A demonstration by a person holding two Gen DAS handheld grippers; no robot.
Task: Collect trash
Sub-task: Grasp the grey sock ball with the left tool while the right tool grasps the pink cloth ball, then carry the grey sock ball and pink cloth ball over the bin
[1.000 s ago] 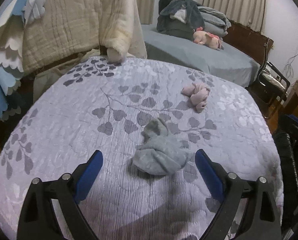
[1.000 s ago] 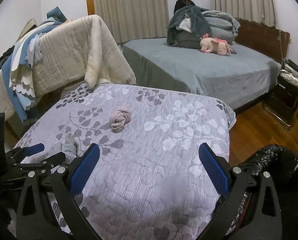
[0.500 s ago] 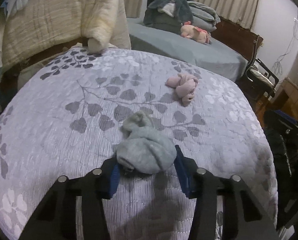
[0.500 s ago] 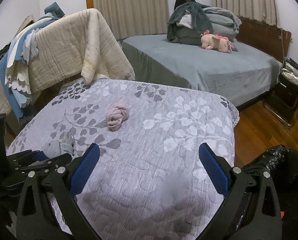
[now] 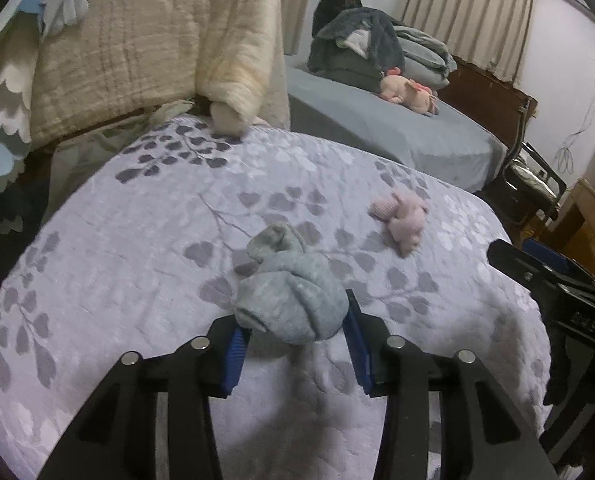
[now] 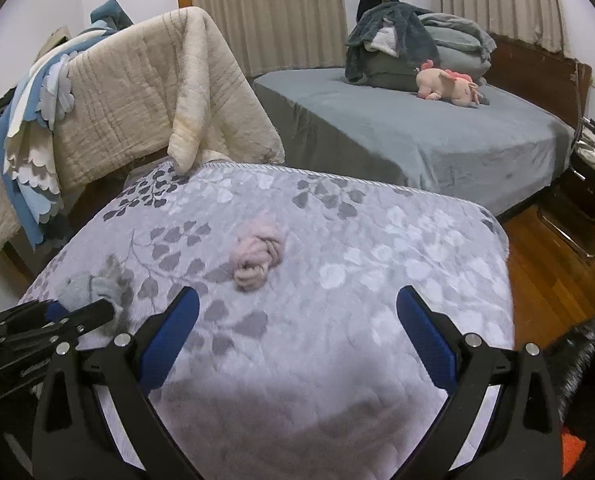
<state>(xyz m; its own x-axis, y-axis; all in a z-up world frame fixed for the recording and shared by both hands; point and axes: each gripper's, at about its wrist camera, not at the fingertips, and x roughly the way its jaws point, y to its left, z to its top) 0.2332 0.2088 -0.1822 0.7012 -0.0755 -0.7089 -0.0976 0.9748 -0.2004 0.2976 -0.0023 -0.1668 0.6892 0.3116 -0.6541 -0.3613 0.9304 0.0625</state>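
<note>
Pinching the balled grey sock (image 5: 293,300) between its blue pads, the left gripper (image 5: 295,346) has just been closing and now presses on both sides of the bundle, which sits on the leaf-patterned quilt (image 5: 137,248) toward the near edge. Farther in and toward the right edge lies a balled pink sock (image 5: 401,218), apart from the grey one and with nothing over it. The right gripper (image 6: 297,336) hangs above the near part of the quilt with its jaws wide apart and nothing between them; the pink sock lies just beyond its fingertips. At the far left corner a cream blanket (image 5: 145,40) droops onto the quilt. Beyond the far edge stands a grey bed (image 6: 417,136) carrying a pink plush toy (image 6: 449,84) and piled bedding (image 6: 401,40). A black trash bag (image 6: 589,356) shows off the right edge; its contents cannot be seen.
</note>
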